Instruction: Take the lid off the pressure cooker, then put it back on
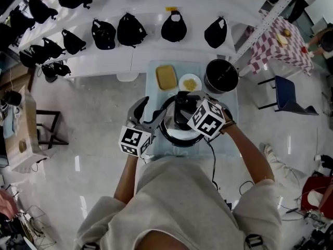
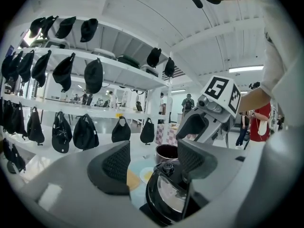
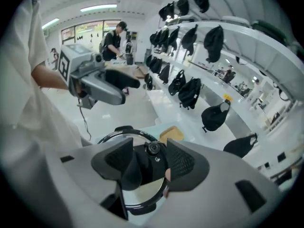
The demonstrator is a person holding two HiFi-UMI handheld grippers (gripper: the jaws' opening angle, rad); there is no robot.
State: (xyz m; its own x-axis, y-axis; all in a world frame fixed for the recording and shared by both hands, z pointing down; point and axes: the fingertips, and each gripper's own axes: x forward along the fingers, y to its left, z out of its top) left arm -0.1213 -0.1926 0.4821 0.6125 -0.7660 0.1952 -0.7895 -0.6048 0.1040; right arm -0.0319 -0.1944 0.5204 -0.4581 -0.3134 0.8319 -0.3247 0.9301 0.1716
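One pressure cooker (image 1: 177,138) sitting mid-counter (image 1: 154,95), right in front of the person, with one glass lid (image 3: 142,190). Behind the cooker, one of each: yellow tray (image 1: 166,77) off to the left, small plate (image 1: 181,82) of yellow food straight behind, black pot (image 1: 221,77) to the right. Further back past the cooker, four black bags (image 1: 131,29) along the white shelf (image 1: 156,53), plus more off to the left, not counted.

Two grippers. Right gripper (image 3: 149,161) over the cooker, pointing steeply down, fingers (image 3: 183,164) partly closed and clamped on the lid's black handle (image 3: 148,169). Lid flush on the rim or already lifted off it: can't tell. Left gripper (image 2: 154,161) at the cooker's left side, roughly level, fingers (image 2: 115,163) wide apart and gripping nothing, lid just showing low in the gap.
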